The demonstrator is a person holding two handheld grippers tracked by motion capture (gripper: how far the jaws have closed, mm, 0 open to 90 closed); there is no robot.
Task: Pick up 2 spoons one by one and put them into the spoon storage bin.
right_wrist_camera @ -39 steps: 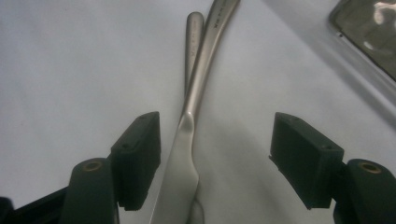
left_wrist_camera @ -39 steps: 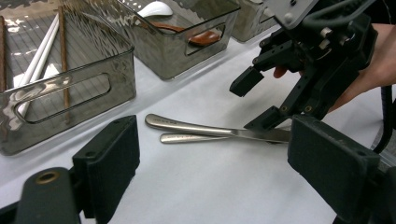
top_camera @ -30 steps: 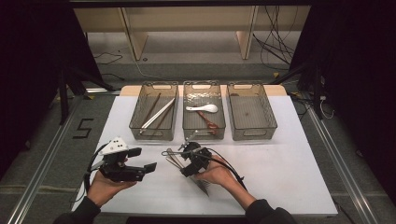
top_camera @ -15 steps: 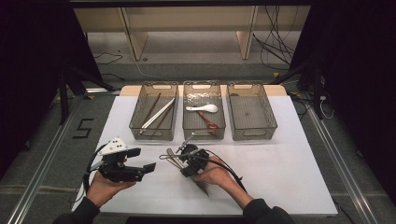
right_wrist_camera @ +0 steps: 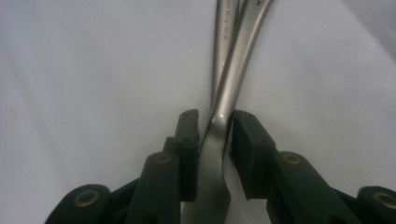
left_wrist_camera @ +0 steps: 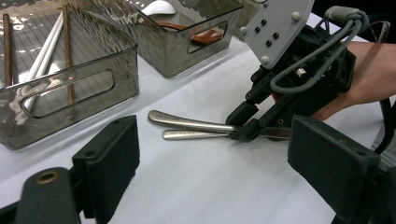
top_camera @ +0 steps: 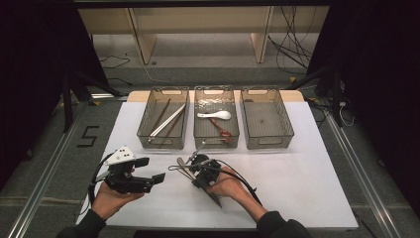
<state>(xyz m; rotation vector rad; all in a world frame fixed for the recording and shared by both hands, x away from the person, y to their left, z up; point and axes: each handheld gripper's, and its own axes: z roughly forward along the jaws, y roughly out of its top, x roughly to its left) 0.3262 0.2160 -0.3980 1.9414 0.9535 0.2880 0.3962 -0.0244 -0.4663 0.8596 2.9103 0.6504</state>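
Two steel utensils (left_wrist_camera: 196, 126) lie side by side on the counter (top_camera: 297, 173), near the middle tray (top_camera: 216, 140). Right tongs (right_wrist_camera: 215, 135), just closing, pinch the upper utensil's handle. Left tongs (left_wrist_camera: 233, 163) gape wide, empty, beside them.

Three trays (top_camera: 266, 140): chopsticks (top_camera: 167, 120) left, spoons (top_camera: 214, 115) middle.

On the white bench (top_camera: 307, 188), the right hand-held gripper (top_camera: 190, 166), whose jaws have just been closing, is lowered onto metal cutlery (top_camera: 179, 164) in front of three grey bins (top_camera: 267, 141), while the left hand-held gripper (top_camera: 154, 171) hovers near, just beside it.
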